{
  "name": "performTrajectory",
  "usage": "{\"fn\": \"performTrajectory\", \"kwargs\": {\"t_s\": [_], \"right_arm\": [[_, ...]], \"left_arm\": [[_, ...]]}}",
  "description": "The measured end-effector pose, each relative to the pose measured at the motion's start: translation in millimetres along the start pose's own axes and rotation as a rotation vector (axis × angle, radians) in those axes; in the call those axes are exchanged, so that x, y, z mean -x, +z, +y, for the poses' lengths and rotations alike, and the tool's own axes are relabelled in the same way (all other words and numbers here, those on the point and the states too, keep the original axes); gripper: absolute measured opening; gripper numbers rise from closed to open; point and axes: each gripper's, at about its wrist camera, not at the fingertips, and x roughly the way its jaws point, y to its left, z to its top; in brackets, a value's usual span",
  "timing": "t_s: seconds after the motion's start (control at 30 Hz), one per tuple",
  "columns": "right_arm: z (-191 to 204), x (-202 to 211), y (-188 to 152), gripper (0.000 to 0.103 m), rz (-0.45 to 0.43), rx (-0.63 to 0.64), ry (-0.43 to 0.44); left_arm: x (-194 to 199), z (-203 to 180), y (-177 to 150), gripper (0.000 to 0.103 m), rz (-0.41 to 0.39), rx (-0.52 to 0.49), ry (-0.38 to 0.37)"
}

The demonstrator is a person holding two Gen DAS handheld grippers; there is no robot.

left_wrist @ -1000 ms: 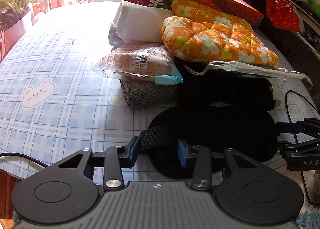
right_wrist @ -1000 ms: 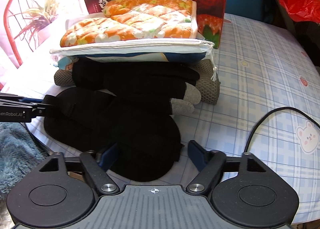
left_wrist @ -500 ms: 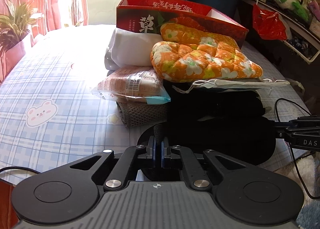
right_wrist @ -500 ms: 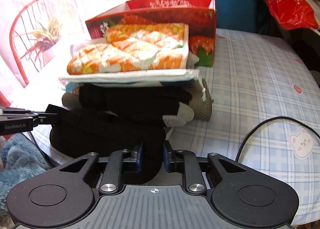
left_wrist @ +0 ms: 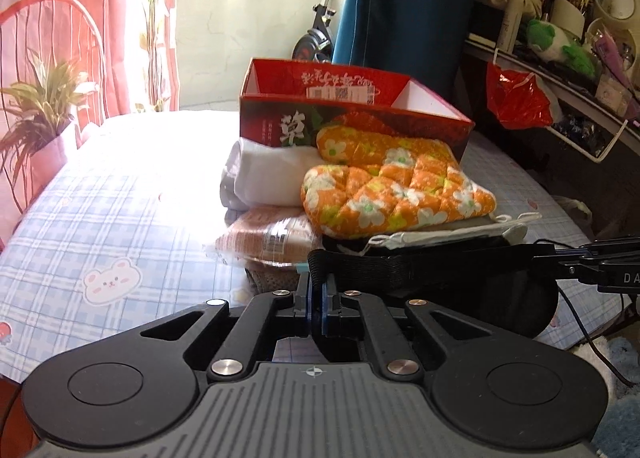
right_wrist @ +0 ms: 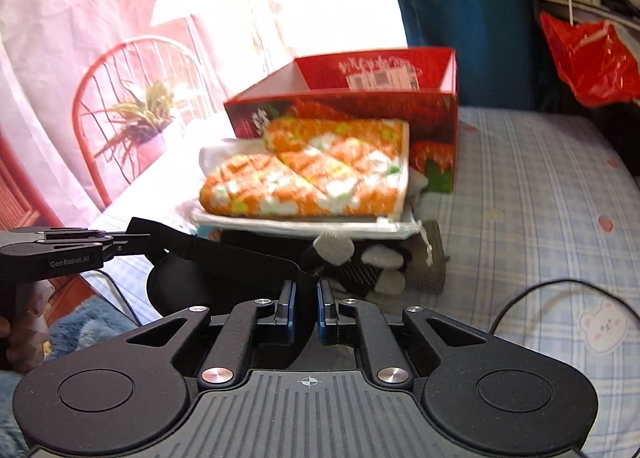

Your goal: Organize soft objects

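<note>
Both tools clamped down tight right now. Left tool point(left_wrist: 318, 298) pinching the elastic strap point(left_wrist: 400, 264) at one end, right tool point(right_wrist: 306, 304) pinching the black fabric at the other, with the padded black piece point(left_wrist: 516, 302) hanging below the strap. Looks like an eye mask or similar, hard to say for sure. Stretched between the two tools just above the desk point(left_wrist: 100, 218), right at the near edge, in front of the pile.

Pile behind it: orange mitts point(left_wrist: 396, 194) on top, a white pouch point(left_wrist: 448, 232) under those, gloves point(right_wrist: 360, 266) with grey tips at the bottom, plus a wrapped pack point(left_wrist: 272, 236) and white cloth point(left_wrist: 268, 178) off to the left. Red box point(left_wrist: 352, 110) at the back, open and looking empty from here, so probably the destination.

Tips for the lift, just my take:
- Keep both ends level and rising together, otherwise the strap goes slack on one side and the pad swings.
- Don't pull the tools apart too hard. Elastic can snap out of a thin pinch.
- Clear the mitts by going up and over, not through, or the whole stack could slide.
- Lower well into the box before letting go, one end first.
</note>
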Motion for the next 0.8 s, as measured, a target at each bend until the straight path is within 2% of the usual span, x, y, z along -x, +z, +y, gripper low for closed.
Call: {"fn": "performTrajectory", "kwargs": {"t_s": [0.2, 0.43, 0.57, 0.67, 0.8], "right_arm": [[9, 35, 26, 0.008, -0.115, 0.027, 0.038], [16, 63, 70, 0.008, -0.246, 0.106, 0.026], [11, 61, 103, 0.008, -0.296, 0.146, -0.008], [6, 49, 131, 0.008, -0.323, 0.161, -0.032], [-1, 16, 166, 0.008, -0.338, 0.217, -0.098]], "left_arm": [[36, -2, 24, 0.005, -0.120, -0.013, -0.003], [56, -11, 74, 0.005, -0.231, -0.048, -0.015], [46, -17, 109, 0.005, -0.280, -0.064, 0.000], [30, -22, 140, 0.005, -0.285, -0.074, 0.012], [-6, -29, 176, 0.005, -0.285, -0.117, 0.079]]}}
